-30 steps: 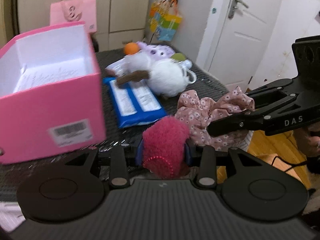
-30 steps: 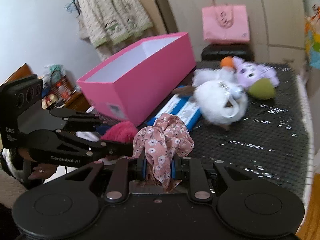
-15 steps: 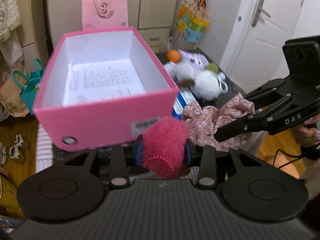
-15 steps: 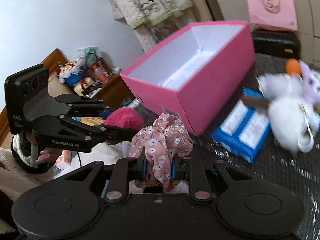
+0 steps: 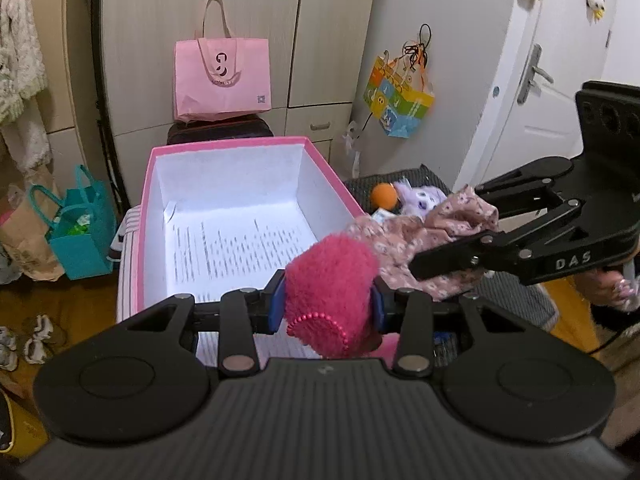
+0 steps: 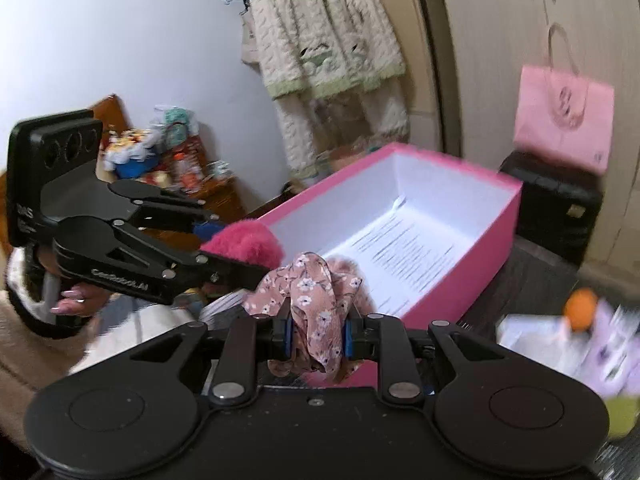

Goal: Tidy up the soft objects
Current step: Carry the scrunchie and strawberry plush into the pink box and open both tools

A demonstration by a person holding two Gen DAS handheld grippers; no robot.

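Note:
My left gripper (image 5: 326,308) is shut on a fuzzy magenta scrunchie (image 5: 330,276) with a bead trim and holds it over the near end of the open pink box (image 5: 146,200). My right gripper (image 6: 316,338) is shut on a pink floral scrunchie (image 6: 312,292) and holds it above the box's (image 6: 496,232) near corner. Each gripper shows in the other's view, the left (image 6: 236,266) and the right (image 5: 424,266), close side by side. The box is white inside with a printed sheet (image 5: 236,248) on its floor.
On the dark table mat (image 5: 516,300) right of the box lie an orange ball (image 5: 384,195) and a purple plush toy (image 5: 420,198). A pink tote bag (image 5: 222,76) stands on a black case behind the box. A teal bag (image 5: 80,236) sits on the floor at left.
Both grippers have risen and swung left with their scrunchies, from above the table mat to over the near end of the pink box. The white plush and blue pack have left the views.

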